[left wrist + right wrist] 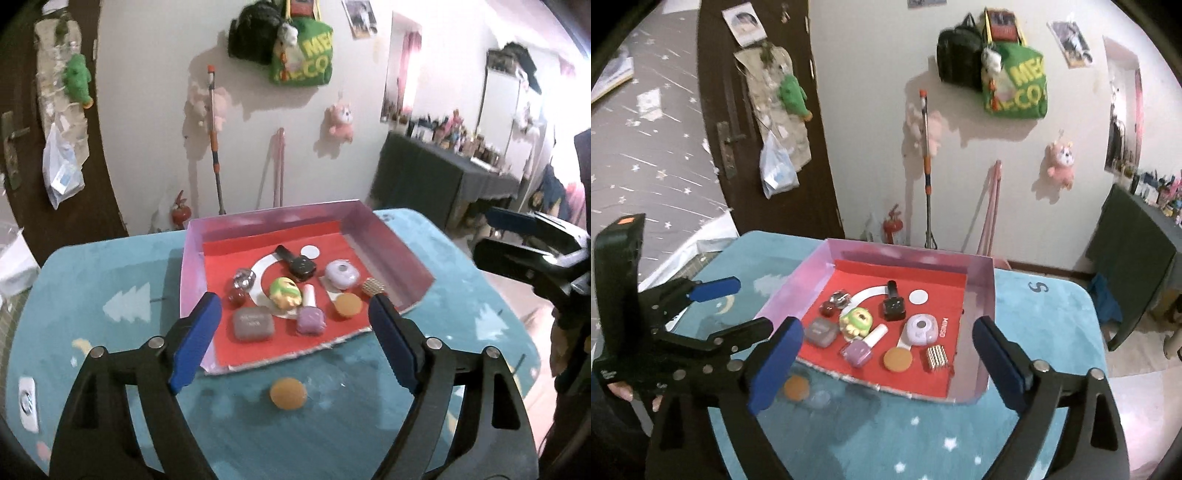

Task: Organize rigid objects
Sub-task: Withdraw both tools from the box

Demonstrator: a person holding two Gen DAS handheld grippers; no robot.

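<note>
Left gripper (291, 317) hangs wide open and empty above the teal tablecloth (110, 280), blue pads spread to either side of the near lip of the red-floored box (280, 218). Directly below and between the pads sits an orange disc (288, 393), alone on the cloth, just outside the box's torn front edge. Inside the box: a second orange disc (348, 305), a purple nail-polish bottle (310, 314), a grey case (253, 323), a green-and-yellow figurine (285, 291), a lilac round case (342, 274), a black watch (297, 263), and a studded gold block (373, 285) against the right pad. The other gripper shows at the right edge. From the right wrist view: right gripper (884, 365) equally wide open, nothing held, hovering over the box's front edge. The stray orange disc (796, 387) lies on the cloth partly behind the left-hand pad, with a pale, blurred round thing (820, 398) beside it, too smeared to name. Left gripper (716, 306) sits left of the box, also spread. Judgement: the stray disc is the likely target, and the left gripper is better placed. To do it well, lower straight down, centre the disc between the pads, keep tips clear of the box lip, close on the disc's rim since it looks flat and thin, then lift over the edge.
</note>
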